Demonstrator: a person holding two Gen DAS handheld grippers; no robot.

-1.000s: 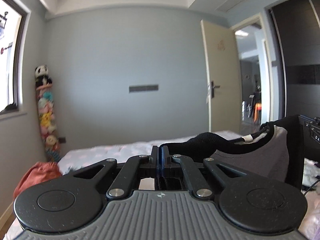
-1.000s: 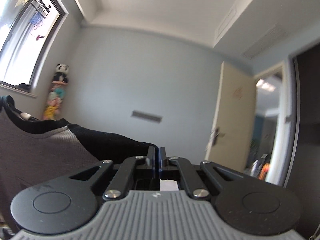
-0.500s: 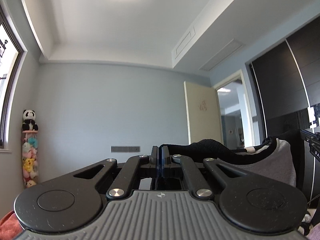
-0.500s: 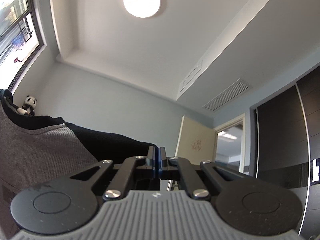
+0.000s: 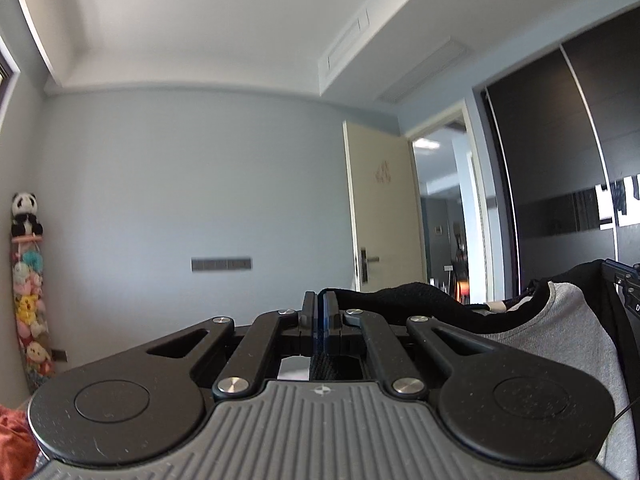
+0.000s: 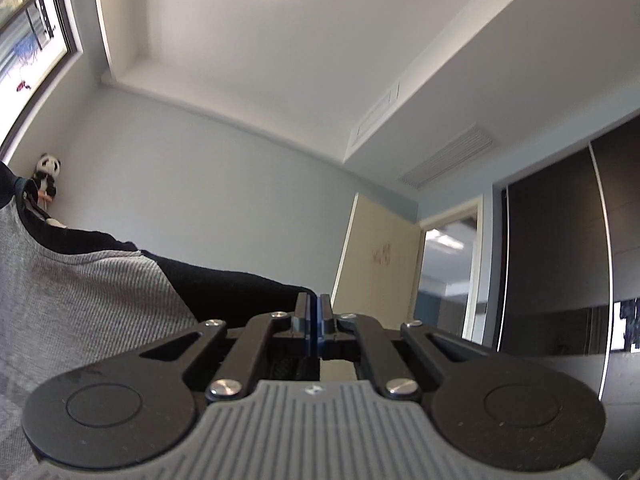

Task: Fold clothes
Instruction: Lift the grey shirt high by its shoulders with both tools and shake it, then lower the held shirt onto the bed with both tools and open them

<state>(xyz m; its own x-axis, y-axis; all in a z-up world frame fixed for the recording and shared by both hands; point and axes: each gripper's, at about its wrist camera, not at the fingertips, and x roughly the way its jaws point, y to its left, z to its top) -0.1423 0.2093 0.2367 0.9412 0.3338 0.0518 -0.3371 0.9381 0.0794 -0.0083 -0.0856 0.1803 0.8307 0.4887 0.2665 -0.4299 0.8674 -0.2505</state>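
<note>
A grey knit shirt with black shoulders and collar [image 5: 560, 344] hangs in the air, stretched between both grippers. My left gripper [image 5: 320, 304] is shut on its black shoulder edge, and the cloth runs off to the right. In the right wrist view the same shirt [image 6: 80, 292] fills the left side, and my right gripper [image 6: 314, 308] is shut on its other black shoulder edge. Both cameras point up at the wall and ceiling, so the shirt's lower part is hidden.
A reddish garment [image 5: 16, 440] shows at the lower left. A column of plush toys topped by a panda [image 5: 26, 292] stands in the left corner. An open cream door [image 5: 380, 208] and a dark wardrobe [image 5: 560, 160] are on the right.
One second ago the left view showed the bed; both grippers then tipped upward with the shirt. Since half a second ago the left view has dropped a little, losing the ceiling lamp.
</note>
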